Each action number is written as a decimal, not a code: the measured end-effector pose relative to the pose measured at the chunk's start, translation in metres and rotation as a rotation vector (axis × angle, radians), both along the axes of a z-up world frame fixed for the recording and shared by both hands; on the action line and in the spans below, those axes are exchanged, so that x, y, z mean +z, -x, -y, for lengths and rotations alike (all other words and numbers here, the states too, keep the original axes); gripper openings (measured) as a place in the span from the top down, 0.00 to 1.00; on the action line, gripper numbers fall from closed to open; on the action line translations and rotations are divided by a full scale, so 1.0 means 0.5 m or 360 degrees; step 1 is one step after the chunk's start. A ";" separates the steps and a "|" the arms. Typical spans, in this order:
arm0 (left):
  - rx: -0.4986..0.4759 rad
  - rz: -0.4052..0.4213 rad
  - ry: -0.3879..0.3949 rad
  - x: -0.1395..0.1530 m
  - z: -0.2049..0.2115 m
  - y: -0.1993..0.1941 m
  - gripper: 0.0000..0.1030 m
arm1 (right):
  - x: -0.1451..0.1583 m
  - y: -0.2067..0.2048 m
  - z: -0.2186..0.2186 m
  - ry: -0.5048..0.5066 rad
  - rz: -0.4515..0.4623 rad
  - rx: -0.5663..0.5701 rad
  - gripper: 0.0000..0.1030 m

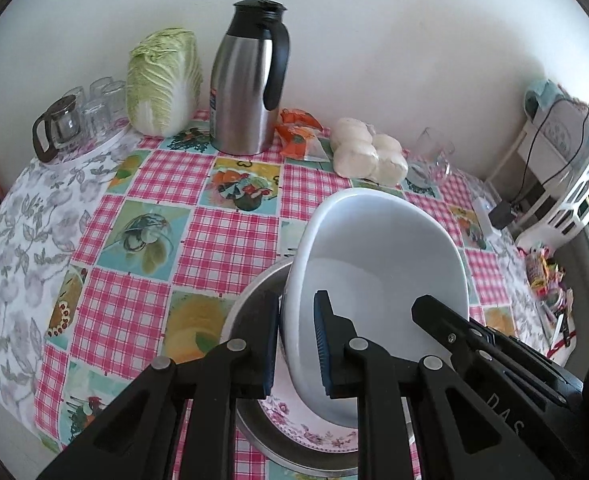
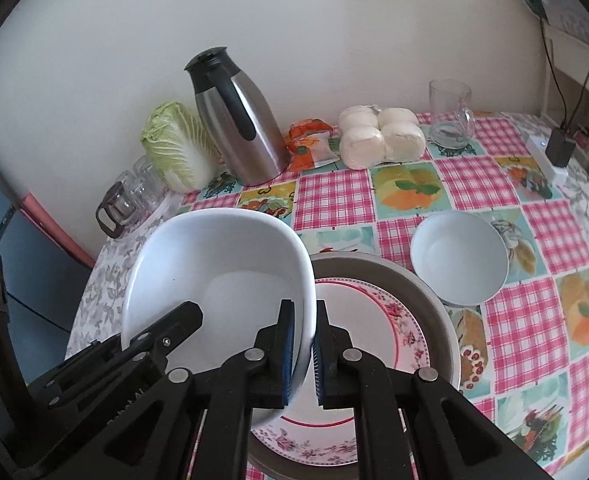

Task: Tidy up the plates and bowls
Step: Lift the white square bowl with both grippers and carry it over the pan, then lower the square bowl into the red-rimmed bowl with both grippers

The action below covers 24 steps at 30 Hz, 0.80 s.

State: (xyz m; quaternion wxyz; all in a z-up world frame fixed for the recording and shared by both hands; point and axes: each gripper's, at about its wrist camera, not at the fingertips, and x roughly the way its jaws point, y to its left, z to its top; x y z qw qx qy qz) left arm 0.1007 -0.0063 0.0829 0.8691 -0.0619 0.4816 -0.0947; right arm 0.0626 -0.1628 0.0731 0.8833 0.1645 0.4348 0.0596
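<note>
A large white bowl hangs tilted in the air between both grippers. My left gripper is shut on one side of its rim. My right gripper is shut on the opposite side of the rim. Each gripper also shows in the other's view, the right gripper and the left gripper. Under the bowl a floral plate lies inside a round metal basin. A small white bowl stands on the table just right of the basin.
Along the wall stand a steel thermos jug, a napa cabbage, a tray of glasses, an orange packet, bagged steamed buns and a glass mug. A power strip lies at the right edge.
</note>
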 end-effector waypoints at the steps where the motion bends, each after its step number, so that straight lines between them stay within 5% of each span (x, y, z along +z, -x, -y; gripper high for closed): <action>1: -0.0008 -0.0002 -0.0009 -0.001 0.006 0.000 0.82 | -0.002 0.000 0.006 -0.0008 -0.0003 -0.0004 0.91; 24: -0.0130 -0.0072 -0.0049 -0.026 0.065 0.006 0.82 | -0.024 0.025 0.071 -0.0048 -0.0058 -0.0056 0.90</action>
